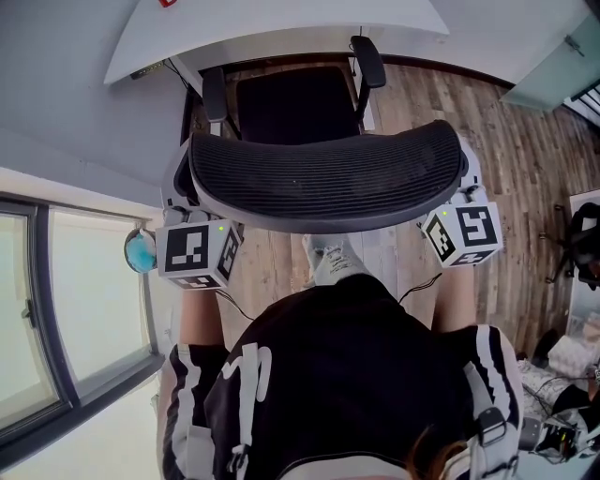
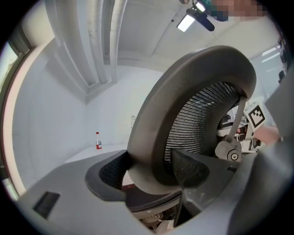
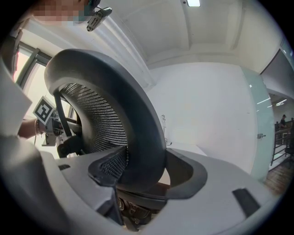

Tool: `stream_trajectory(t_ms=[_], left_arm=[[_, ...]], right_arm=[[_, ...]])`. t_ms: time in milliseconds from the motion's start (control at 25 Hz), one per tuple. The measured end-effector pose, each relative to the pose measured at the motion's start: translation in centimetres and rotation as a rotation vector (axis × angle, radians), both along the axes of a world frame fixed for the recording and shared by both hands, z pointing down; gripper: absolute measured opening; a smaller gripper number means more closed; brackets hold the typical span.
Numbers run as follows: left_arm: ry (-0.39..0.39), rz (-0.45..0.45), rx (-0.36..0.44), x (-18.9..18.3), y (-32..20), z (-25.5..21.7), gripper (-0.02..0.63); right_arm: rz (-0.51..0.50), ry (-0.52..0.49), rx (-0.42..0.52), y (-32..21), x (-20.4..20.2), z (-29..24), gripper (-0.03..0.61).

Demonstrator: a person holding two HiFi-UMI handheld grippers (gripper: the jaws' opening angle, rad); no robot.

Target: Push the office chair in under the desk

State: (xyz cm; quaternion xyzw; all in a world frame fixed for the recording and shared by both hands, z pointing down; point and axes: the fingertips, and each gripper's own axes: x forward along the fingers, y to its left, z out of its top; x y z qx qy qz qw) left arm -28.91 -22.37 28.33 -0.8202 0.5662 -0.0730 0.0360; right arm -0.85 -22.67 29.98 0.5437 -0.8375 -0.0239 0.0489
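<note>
The black mesh office chair stands right in front of me; its curved backrest runs across the middle of the head view. Beyond it the seat lies partly under the front edge of the white desk, and both armrests show. My left gripper clasps the backrest's left end, and in the left gripper view the grey backrest frame fills the gap between the jaws of the left gripper. My right gripper clasps the right end the same way, with the frame pinched by the right gripper.
A window frame and wall run close along the left. Wood floor spreads to the right, with a black object and clutter at the far right. A small red-labelled bottle stands on the desk. My shoe is behind the chair.
</note>
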Motion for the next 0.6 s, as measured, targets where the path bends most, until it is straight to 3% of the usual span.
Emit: stream_trajectory(t_ms=[600], left_arm=[[-0.008, 0.017, -0.017, -2.0, -4.5, 0.0, 0.296]], right_arm=[[0.026, -0.002, -0.014, -3.6, -2.1, 0.2, 0.273]])
